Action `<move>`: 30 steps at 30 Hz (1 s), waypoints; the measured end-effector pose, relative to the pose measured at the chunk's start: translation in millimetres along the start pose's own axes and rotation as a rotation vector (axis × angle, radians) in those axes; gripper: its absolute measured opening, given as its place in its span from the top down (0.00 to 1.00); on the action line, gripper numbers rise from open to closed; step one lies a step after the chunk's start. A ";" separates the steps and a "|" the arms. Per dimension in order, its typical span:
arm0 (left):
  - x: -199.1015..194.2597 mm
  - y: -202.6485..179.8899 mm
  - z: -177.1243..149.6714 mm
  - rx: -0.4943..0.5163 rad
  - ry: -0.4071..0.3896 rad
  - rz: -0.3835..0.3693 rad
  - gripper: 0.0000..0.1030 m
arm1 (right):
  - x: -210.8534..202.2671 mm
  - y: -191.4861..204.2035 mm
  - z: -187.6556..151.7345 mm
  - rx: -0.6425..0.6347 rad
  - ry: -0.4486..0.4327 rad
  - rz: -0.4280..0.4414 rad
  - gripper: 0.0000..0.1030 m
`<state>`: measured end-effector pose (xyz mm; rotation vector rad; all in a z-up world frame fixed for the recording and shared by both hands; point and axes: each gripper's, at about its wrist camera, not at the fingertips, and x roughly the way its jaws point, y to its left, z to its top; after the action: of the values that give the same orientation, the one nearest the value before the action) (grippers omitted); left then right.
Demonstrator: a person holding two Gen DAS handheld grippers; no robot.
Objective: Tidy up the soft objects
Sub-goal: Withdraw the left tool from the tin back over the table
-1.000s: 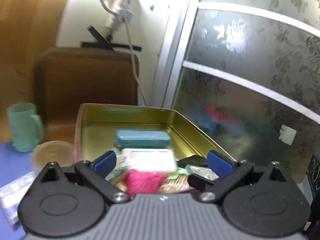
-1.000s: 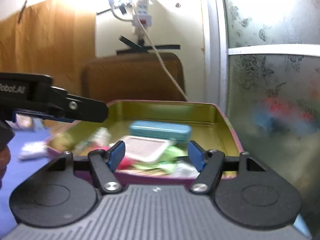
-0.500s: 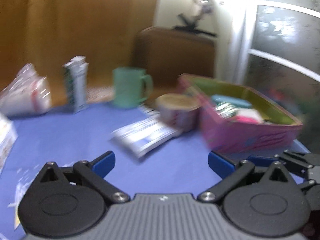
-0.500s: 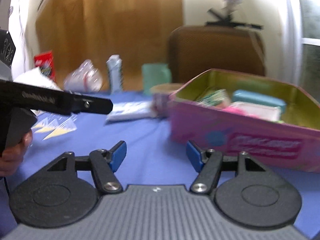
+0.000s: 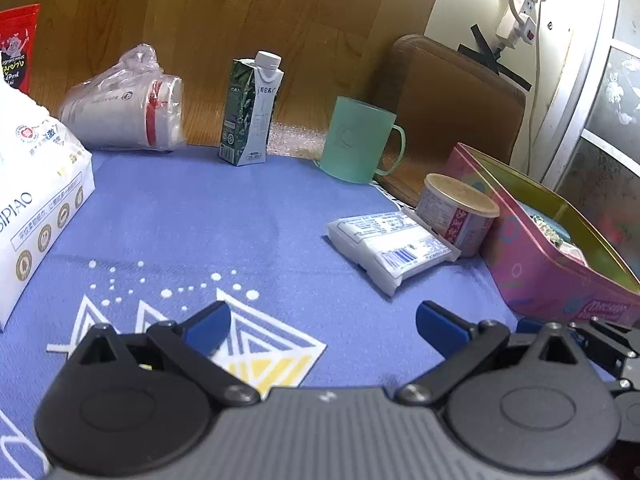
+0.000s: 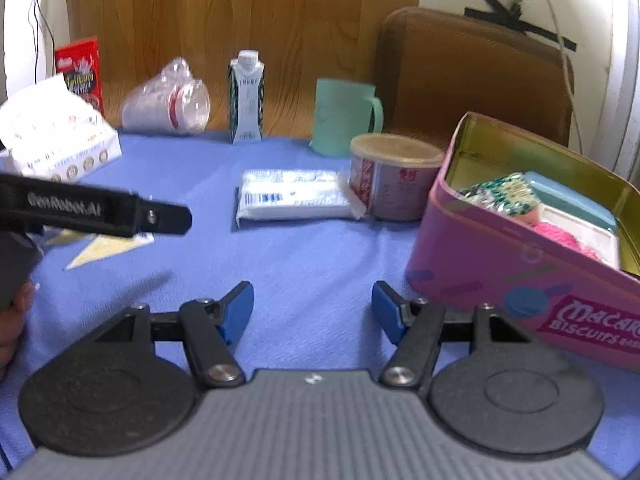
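Note:
A pink biscuit tin (image 6: 500,276) stands open at the right on the blue tablecloth; it also shows in the left wrist view (image 5: 536,264). Inside lie a pink yarn ball (image 6: 568,236), a teal case (image 6: 568,196), a white tray and a green patterned packet (image 6: 504,192). A white soft tissue pack (image 5: 392,244) lies left of the tin, also in the right wrist view (image 6: 292,196). My left gripper (image 5: 322,326) is open and empty above the cloth. My right gripper (image 6: 312,312) is open and empty, just left of the tin.
A round can (image 5: 456,212) touches the tissue pack. A green mug (image 5: 356,140), a drink carton (image 5: 250,112), bagged cups (image 5: 124,108) and a large white tissue bag (image 5: 36,208) stand along the back and left. A brown chair back (image 5: 452,100) rises behind.
Both grippers have pulled back from over the tin and swung left; the views now show the tabletop and the tin from outside. Both stayed open and empty.

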<state>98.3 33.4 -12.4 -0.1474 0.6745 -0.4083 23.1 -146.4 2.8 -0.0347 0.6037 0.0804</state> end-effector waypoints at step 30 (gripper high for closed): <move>-1.8 8.0 1.8 -0.064 -0.014 -0.026 0.00 | 9.3 2.5 28.0 0.042 -0.048 -0.018 0.33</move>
<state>100.7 41.4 -12.1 -0.2196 0.6723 -0.4106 46.4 -141.7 20.5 0.0026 0.5572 0.0507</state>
